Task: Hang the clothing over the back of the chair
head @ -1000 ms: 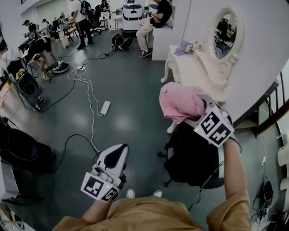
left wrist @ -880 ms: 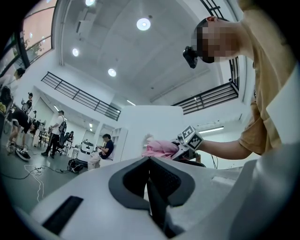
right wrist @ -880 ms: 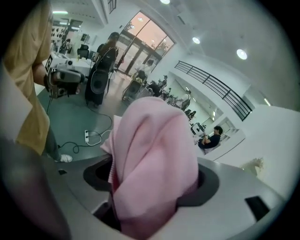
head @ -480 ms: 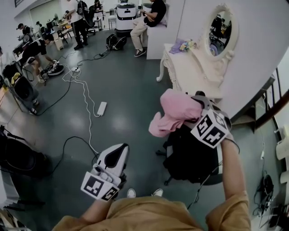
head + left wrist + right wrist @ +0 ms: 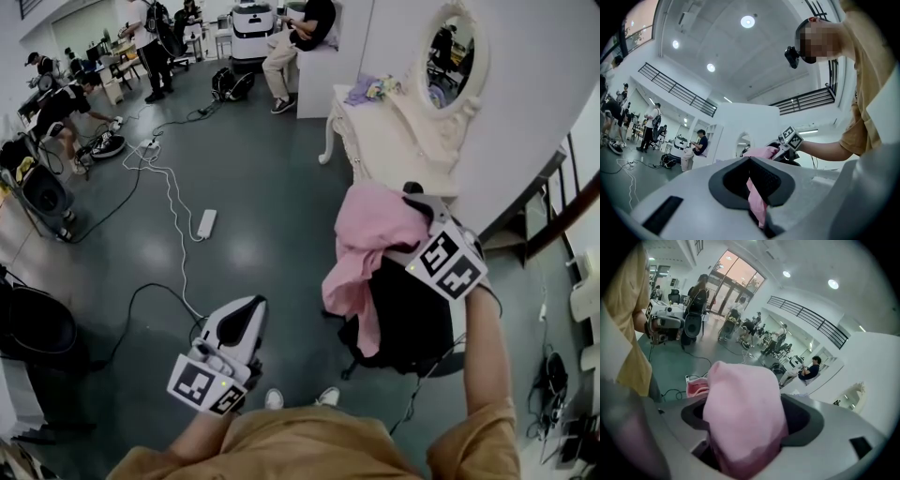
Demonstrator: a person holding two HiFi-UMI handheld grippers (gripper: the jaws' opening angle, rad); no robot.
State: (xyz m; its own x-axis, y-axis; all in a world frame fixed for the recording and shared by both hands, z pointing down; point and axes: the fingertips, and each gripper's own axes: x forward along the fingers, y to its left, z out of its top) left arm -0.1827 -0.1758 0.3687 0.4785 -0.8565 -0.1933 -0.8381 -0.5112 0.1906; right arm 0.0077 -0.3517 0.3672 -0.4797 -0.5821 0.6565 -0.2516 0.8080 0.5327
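The pink clothing (image 5: 375, 230) lies over the top of the black chair's back (image 5: 412, 309), and one end hangs down the chair's left side. My right gripper (image 5: 401, 225) sits at the chair top with its tips under the cloth. Its jaws are opening, and in the right gripper view the pink clothing (image 5: 740, 413) still fills the space between them. My left gripper (image 5: 242, 323) hangs low at the left, well away from the chair, holding nothing. In the left gripper view a strip of the pink clothing (image 5: 759, 206) shows through the gap between its jaws.
A white dressing table (image 5: 403, 131) with an oval mirror (image 5: 450, 61) stands just beyond the chair. Cables and a power strip (image 5: 206, 223) lie on the grey floor to the left. Several people and some equipment are at the far end of the room.
The pink clothing was bunched at my right gripper. It has unrolled and now hangs down the chair's left side. The left gripper has stayed put.
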